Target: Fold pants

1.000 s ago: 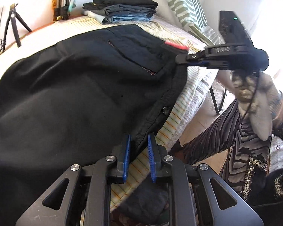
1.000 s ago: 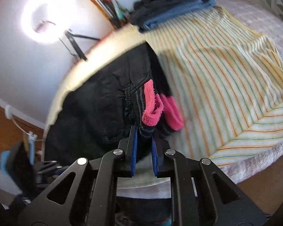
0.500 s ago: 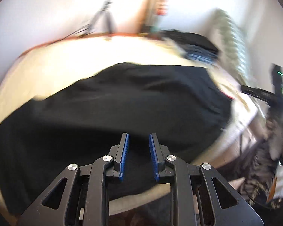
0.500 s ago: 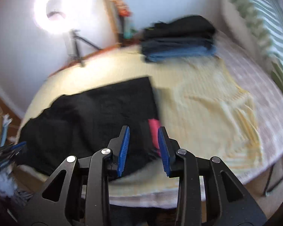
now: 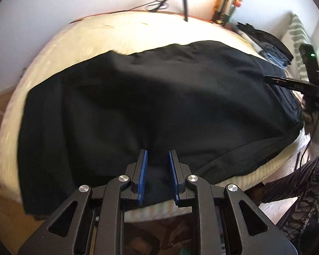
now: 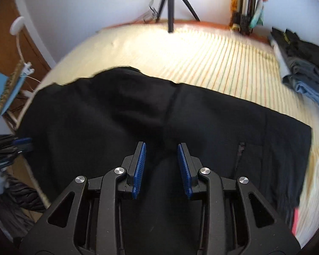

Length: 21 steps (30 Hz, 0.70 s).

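Note:
Black pants [image 5: 159, 95] lie spread across the striped bed sheet [image 5: 95, 34], waist end to the right. My left gripper [image 5: 157, 163] hovers over their near edge, jaws a little apart with nothing between the pads. My right gripper [image 6: 161, 161] hangs open above the pants [image 6: 202, 123], left of a zipped pocket [image 6: 240, 148]; a pink lining [image 6: 295, 221] peeks out at the waist. The right gripper [image 5: 268, 79] shows at the right of the left wrist view over the waist end. The left gripper [image 6: 23, 142] shows at the left edge of the right wrist view.
A stack of folded clothes [image 6: 304, 68] sits at the far right of the bed [image 6: 202, 59], beside a striped pillow [image 5: 297, 27]. A tripod [image 6: 170, 4] stands behind the bed by the wall. The person's patterned trouser leg [image 5: 304, 180] is at the bed's near right.
The right gripper has let go of the waistband and its jaws have opened. Both grippers have rolled and swung sideways, so both views now look across the flat pants.

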Tool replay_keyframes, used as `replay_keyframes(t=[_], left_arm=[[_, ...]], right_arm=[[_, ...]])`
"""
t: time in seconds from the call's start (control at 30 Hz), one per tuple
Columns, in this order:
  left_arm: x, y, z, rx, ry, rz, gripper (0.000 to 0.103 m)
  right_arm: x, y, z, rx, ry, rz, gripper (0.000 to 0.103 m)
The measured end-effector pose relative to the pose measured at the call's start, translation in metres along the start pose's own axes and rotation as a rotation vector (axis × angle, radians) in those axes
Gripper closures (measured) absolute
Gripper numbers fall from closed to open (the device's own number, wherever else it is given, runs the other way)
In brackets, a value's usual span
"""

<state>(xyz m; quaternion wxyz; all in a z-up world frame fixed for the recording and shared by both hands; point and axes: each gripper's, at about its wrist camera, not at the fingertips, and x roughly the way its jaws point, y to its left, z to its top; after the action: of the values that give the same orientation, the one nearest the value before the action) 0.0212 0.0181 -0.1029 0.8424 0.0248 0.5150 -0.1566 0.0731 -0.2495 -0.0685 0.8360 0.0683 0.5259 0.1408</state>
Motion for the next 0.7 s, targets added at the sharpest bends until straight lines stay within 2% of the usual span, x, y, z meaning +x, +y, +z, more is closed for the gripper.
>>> replay_keyframes(t=[0.1,0.17,0.23,0.27,0.3,0.4,0.47,0.57,0.7], left_arm=[[-0.012,0.021,-0.007,-0.071,-0.017,0.033,0.083],[-0.024,0.038,-0.01,-0.155,-0.046,0.042,0.081],[-0.045,0.059,-0.017,-0.26,-0.1,0.034,0.065],[-0.055,0.069,-0.021,-0.311,-0.128,0.036,0.052],[-0.065,0.079,-0.025,-0.363,-0.148,0.035,0.045],[-0.087,0.115,-0.041,-0.546,-0.198,-0.029,0.045],[-0.093,0.137,-0.054,-0.672,-0.22,-0.061,0.044],[-0.093,0.162,-0.074,-0.834,-0.239,-0.104,0.044],[-0.08,0.168,-0.093,-0.939,-0.234,-0.13,0.044]], right_arm=[[0.014,-0.015,0.009,0.055,0.018,-0.006,0.07],[0.013,-0.012,0.015,0.039,0.022,-0.027,0.07],[0.009,-0.007,0.018,0.025,0.013,-0.018,0.07],[0.007,-0.004,0.018,0.029,0.008,-0.001,0.07],[0.005,-0.001,0.018,0.033,0.003,0.019,0.07],[-0.01,0.013,0.022,0.036,-0.027,0.072,0.065],[-0.025,0.022,0.022,0.021,-0.062,0.089,0.05],[-0.048,0.033,0.022,-0.009,-0.122,0.098,0.048],[-0.059,0.035,0.02,0.007,-0.155,0.119,0.048]])
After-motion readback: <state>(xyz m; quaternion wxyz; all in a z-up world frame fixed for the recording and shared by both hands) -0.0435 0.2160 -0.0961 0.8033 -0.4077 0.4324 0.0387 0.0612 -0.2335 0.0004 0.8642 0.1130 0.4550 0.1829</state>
